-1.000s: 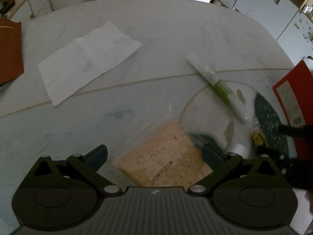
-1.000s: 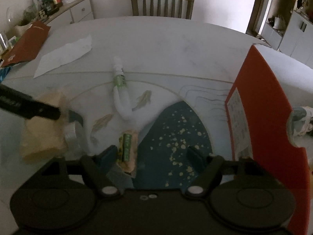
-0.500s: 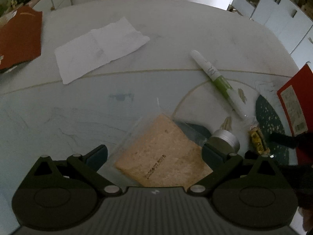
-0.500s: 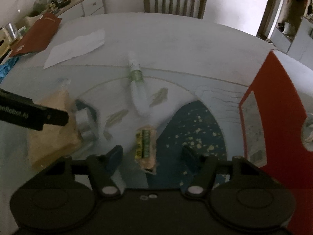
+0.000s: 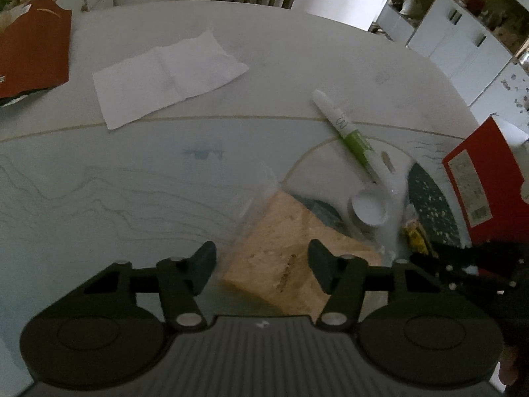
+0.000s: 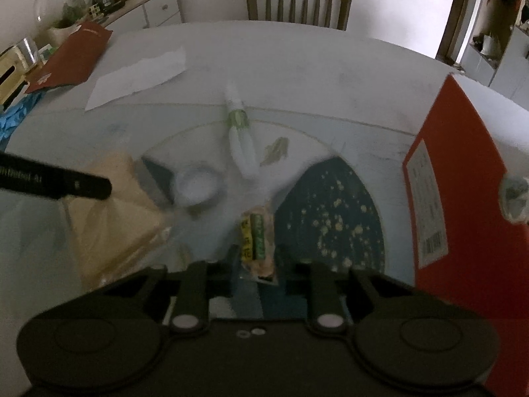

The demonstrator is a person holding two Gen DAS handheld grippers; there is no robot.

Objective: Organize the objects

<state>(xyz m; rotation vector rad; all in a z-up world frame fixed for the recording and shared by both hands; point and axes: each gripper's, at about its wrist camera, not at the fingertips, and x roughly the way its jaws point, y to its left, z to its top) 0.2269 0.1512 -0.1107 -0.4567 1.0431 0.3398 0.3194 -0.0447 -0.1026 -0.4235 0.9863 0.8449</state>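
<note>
left gripper (image 5: 261, 264): jaws released astride crinkly clear-bagged sponge (image 5: 291, 258) | right gripper (image 6: 256, 266): jaws grasping glossy snack packet (image 6: 256, 235)

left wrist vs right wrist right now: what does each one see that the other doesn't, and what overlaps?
Only the left wrist view: the left gripper head-on, jaws apart around the bagged bread slice, and white cabinets far right.

Only the right wrist view: the right gripper, jaws narrowed around the small yellow-green snack packet, a cluttered sideboard far left, and something blue at the left table edge.

Both: the round table, white paper sheet, green-and-white tube, round white lid, red box, red folder, wooden chair.
</note>
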